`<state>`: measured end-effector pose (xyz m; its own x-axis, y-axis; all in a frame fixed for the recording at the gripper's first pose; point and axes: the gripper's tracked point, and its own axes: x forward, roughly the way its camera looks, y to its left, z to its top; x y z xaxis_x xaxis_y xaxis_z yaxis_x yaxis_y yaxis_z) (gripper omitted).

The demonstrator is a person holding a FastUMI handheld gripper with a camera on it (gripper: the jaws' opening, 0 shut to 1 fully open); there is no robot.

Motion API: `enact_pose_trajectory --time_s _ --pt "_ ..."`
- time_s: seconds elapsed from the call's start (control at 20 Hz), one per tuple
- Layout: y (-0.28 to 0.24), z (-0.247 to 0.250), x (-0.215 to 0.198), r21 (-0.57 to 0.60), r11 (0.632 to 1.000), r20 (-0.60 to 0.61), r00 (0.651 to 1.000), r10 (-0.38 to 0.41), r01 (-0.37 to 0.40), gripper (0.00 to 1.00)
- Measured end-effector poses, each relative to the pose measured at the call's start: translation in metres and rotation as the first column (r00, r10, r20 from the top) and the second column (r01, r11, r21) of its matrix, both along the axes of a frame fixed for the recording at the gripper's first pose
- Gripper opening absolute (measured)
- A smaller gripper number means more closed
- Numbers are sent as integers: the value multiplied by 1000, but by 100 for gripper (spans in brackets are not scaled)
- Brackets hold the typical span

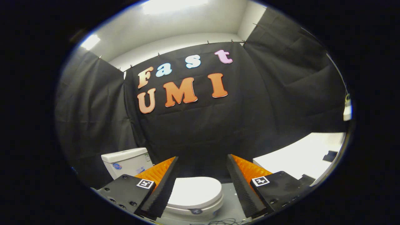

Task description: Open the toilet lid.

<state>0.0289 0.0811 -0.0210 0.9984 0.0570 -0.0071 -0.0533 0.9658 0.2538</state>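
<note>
Gripper (202, 168) hangs wide open, holding nothing, above the shut lid (195, 191) lying flat on the toilet between its fingers — smooth, stiff, likely slippery plastic, best hooked under the front lip.

Tool (202, 162) fingers spread, clear above closed toilet lid (195, 190); tank (126, 162) beyond left finger.

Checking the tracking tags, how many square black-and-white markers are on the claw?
2. One marker sits on the left finger's base, in front of the toilet tank; the other marker on the right finger's base. The open claw hovers above the closed toilet lid.
</note>
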Motion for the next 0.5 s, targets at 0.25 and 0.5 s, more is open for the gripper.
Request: enact_pose_trajectory --time_s 0.25,0.5 --pt "27 -68 29 213 976 -130 989 70 -41 98" --pt "34 -184 52 474 881 -388 901 194 14 99"
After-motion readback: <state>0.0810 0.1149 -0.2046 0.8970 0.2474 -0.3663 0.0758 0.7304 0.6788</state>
